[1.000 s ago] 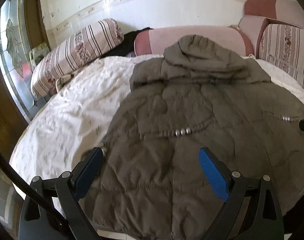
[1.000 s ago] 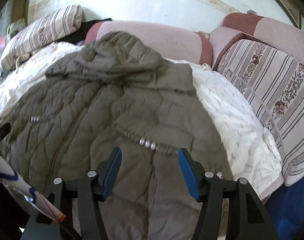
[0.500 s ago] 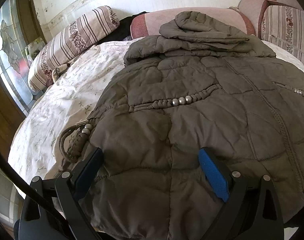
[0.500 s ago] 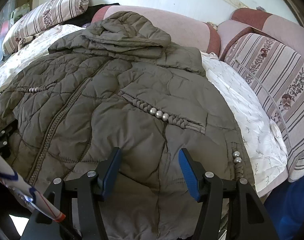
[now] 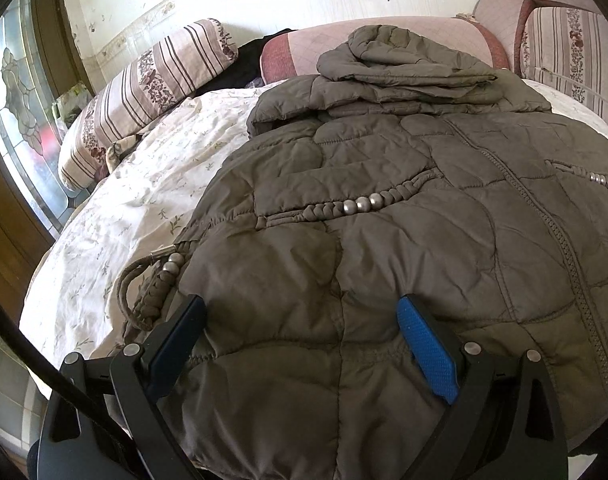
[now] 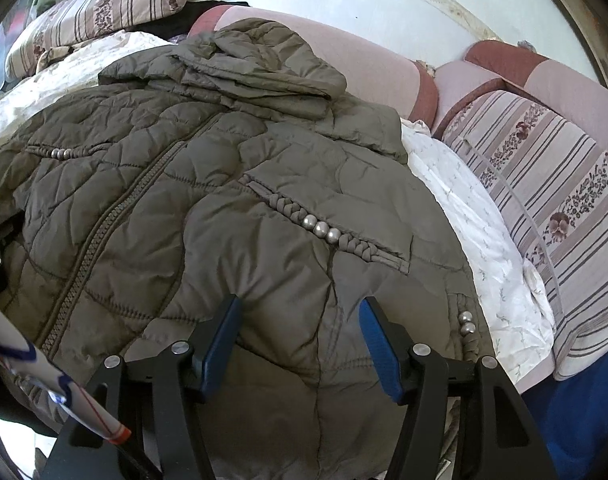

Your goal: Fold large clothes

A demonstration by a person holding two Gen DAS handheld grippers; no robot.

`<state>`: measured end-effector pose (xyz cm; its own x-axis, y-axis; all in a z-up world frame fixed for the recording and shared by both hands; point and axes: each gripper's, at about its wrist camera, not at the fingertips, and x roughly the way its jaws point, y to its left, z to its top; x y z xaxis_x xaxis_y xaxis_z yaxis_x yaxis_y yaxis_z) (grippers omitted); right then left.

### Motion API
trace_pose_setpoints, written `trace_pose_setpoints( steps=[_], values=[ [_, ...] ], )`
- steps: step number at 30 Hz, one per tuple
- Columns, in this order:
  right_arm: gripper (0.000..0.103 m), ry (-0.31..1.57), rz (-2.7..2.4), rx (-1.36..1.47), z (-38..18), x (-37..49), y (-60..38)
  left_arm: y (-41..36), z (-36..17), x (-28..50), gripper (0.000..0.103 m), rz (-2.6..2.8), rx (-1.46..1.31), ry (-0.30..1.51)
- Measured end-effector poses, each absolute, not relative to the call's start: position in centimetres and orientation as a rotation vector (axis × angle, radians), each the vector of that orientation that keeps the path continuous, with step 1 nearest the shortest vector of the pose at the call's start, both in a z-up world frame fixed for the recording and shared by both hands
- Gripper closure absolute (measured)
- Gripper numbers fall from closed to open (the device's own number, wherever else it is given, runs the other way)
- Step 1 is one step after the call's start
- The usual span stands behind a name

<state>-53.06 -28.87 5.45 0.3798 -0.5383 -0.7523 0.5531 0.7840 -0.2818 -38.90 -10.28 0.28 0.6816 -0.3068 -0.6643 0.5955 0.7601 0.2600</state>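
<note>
A large olive quilted hooded jacket (image 5: 383, 208) lies spread face up on a bed, hood at the far end, zipper down its middle; it also fills the right wrist view (image 6: 208, 184). My left gripper (image 5: 302, 320) is open, its jaws low over the jacket's near left hem, beside a braided cord with silver beads (image 5: 160, 280). My right gripper (image 6: 298, 324) is open over the near right hem, just below a beaded pocket trim (image 6: 321, 230). Neither gripper holds fabric.
The jacket rests on a white floral sheet (image 5: 144, 184). Striped pillows (image 5: 152, 84) and pink cushions (image 5: 304, 48) line the far side; a striped cushion (image 6: 551, 184) is at the right. A stained-glass door (image 5: 20, 120) is at the left. The bed edge is close below both grippers.
Both grippers have come down and forward toward the jacket's near hem, so the jacket looms larger. Both jaws stay open.
</note>
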Motion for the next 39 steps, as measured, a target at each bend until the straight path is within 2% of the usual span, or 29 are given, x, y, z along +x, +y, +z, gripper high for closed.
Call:
trace_pose_setpoints(
  steps=[28, 33, 39],
  values=[
    [0.033, 0.925, -0.719, -0.094, 4.8, -53.9, -27.4, -10.5, 0.2, -39.7, 0.007, -0.499, 0.517, 0.578],
    [0.03, 0.906, -0.709, -0.048, 5.4, -54.7, -27.9, -10.4, 0.4, -39.7, 0.007, -0.505, 0.517, 0.58],
    [0.03, 0.786, -0.776, 0.126, 8.4, -58.4, -32.2, -7.2, 4.4, -38.0, 0.007, -0.553, 0.378, 0.616]
  ],
)
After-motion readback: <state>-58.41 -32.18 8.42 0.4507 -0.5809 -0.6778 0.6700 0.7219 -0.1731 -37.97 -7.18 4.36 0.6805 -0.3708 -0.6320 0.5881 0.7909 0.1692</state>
